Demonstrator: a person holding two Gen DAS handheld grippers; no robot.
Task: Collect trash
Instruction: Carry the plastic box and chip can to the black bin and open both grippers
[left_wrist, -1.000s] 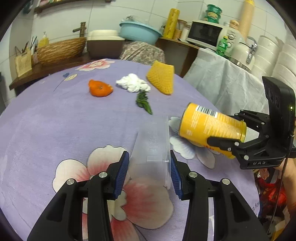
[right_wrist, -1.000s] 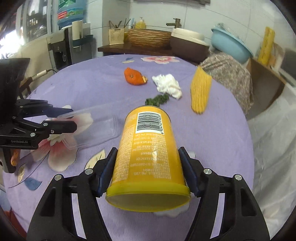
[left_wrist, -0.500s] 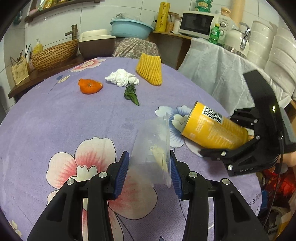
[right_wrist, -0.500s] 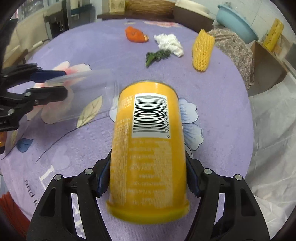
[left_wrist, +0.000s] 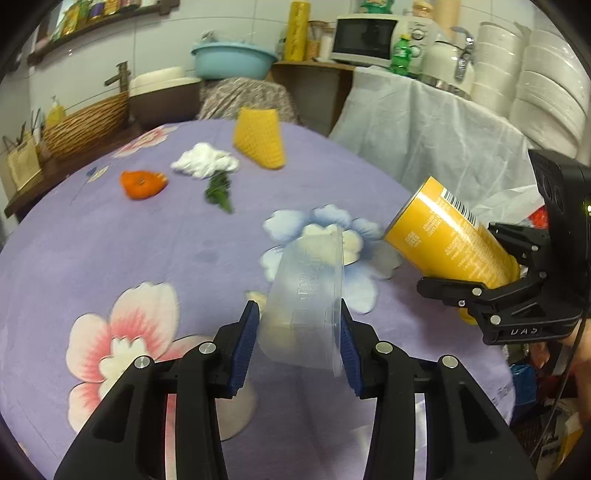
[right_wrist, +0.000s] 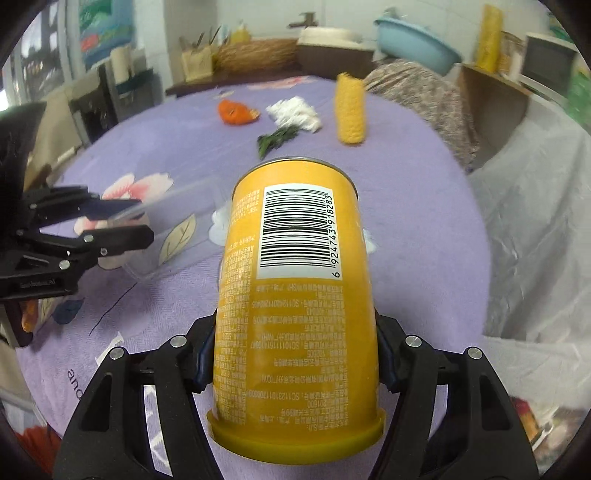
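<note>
Both hauls are off the bench: left gripper (left_wrist: 297, 345) jaws clamped on the tub (left_wrist: 303, 295), right gripper (right_wrist: 295, 360) jaws on the can (right_wrist: 295, 288). Keep both squeezes steady past the bench's near edge, tub's flimsy.

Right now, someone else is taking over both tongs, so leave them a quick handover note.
Left tongs: shut on the clear plastic tub, held above the table.
Right tongs: shut on the yellow can, also lifted.
Still on the table's far side: orange peel, white tissue, green leaves, yellow foam net.
Done: two items picked up. Left: bin them, then collect the other four. No bin in clear view.
</note>
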